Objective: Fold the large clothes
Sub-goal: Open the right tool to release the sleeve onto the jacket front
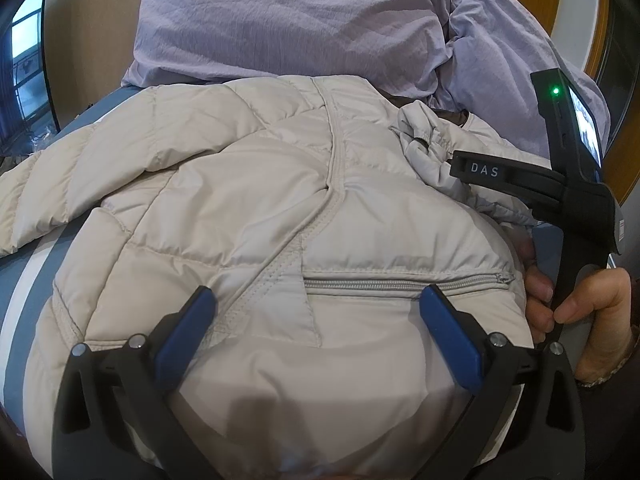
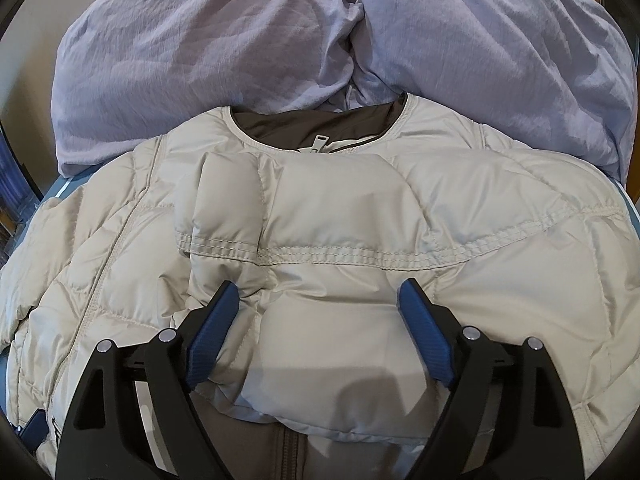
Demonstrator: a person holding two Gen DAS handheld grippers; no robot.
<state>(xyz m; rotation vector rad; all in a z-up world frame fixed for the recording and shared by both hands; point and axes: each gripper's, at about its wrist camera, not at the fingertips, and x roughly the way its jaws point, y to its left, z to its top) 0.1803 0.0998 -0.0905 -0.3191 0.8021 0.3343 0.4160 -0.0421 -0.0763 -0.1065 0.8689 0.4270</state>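
A cream quilted puffer jacket (image 1: 248, 200) lies spread on a bed with a blue sheet (image 1: 24, 280) that carries a white stripe. Behind the jacket, at the head of the bed, sit two crumpled lavender pillows (image 1: 280, 20).

In the left wrist view, the left gripper (image 1: 316, 300) hangs just over the jacket's lower front with its blue fingers (image 1: 184, 320) spread wide apart; nothing is clamped between them. A zipped pocket (image 1: 404, 280) runs across the fabric between the fingertips. At the right edge of this view a person's hand (image 1: 580, 316) grips the handle of the other black tool, which shows a small green light.

In the right wrist view, the right gripper (image 2: 318, 292) is released, its jaws standing wide. A folded sleeve (image 2: 320, 248) lies across the jacket's chest, and part of it bulges between the blue fingers (image 2: 428, 336) without being pinched. Beyond it the brown-lined neckline (image 2: 320, 124) and zip pull (image 2: 319, 144) face the pillows.
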